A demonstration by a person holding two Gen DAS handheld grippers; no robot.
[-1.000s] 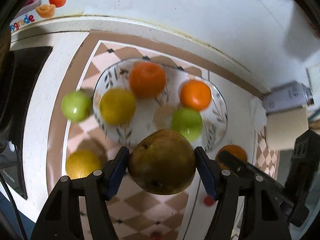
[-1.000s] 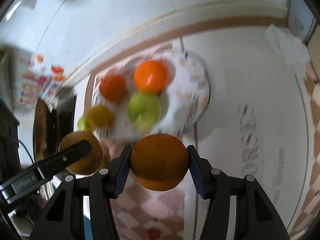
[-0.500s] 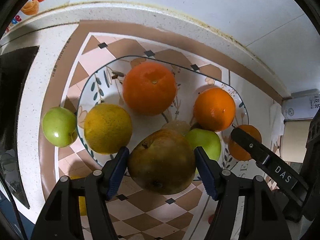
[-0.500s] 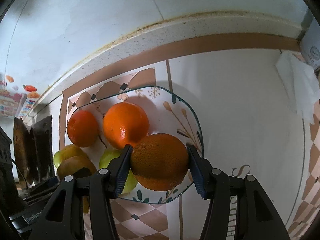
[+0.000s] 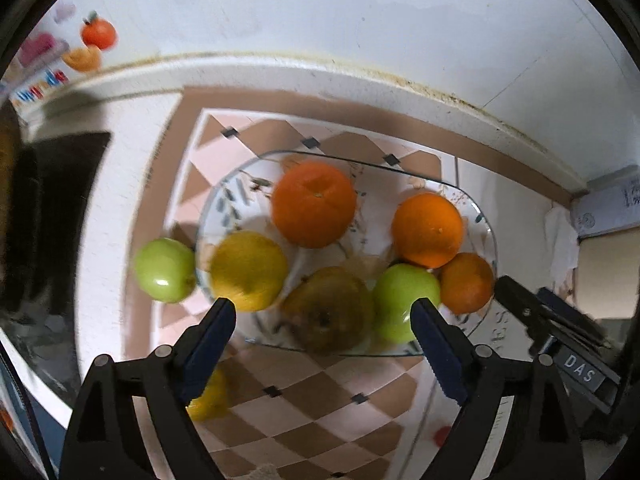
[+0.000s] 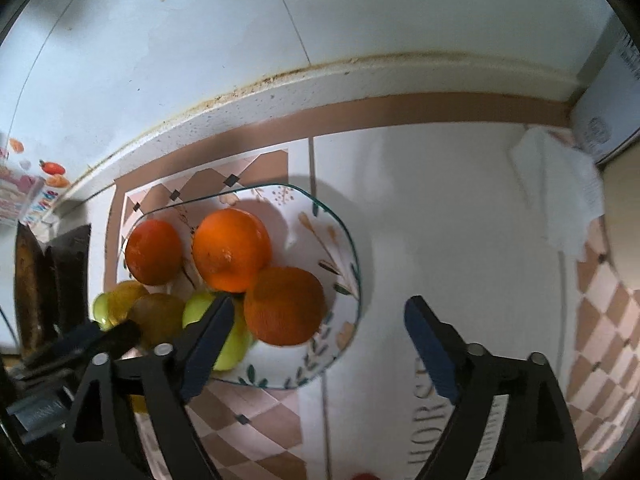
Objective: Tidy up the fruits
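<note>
While both tools hang above the counter (image 6: 440, 208), the glass plate (image 5: 486, 236) serves as the reference for all positions.

Left gripper (image 5: 324, 328): jaws spread wide, nothing between the blue pads (image 5: 212, 336). It sits over the near rim of the plate. The brown pear (image 5: 330, 308) lies on the plate just beyond the pads, apart from both.

Right gripper (image 6: 318, 332): jaws spread wide, holding nothing. It sits over the plate's near right edge; its left pad overlaps the plate in the right wrist view, its right pad is over bare counter beside the plate.

Contents of the plate, left wrist view:
- large orange (image 5: 314, 204), far centre;
- second orange (image 5: 428, 230), far right;
- third orange (image 5: 466, 282), at the right rim, touching the second orange;
- green apple (image 5: 406, 300), near right, between the pear and the third orange;
- yellow citrus (image 5: 248, 270), left side.

Outside the plate:
- a second green apple (image 5: 166, 270), on the counter just beside the left rim;
- another yellow fruit (image 5: 210, 396), on the checkered tiles near the plate's near left, partly hidden by the left gripper.

A white paper (image 6: 560, 200) lies well to the right of the plate.
</note>
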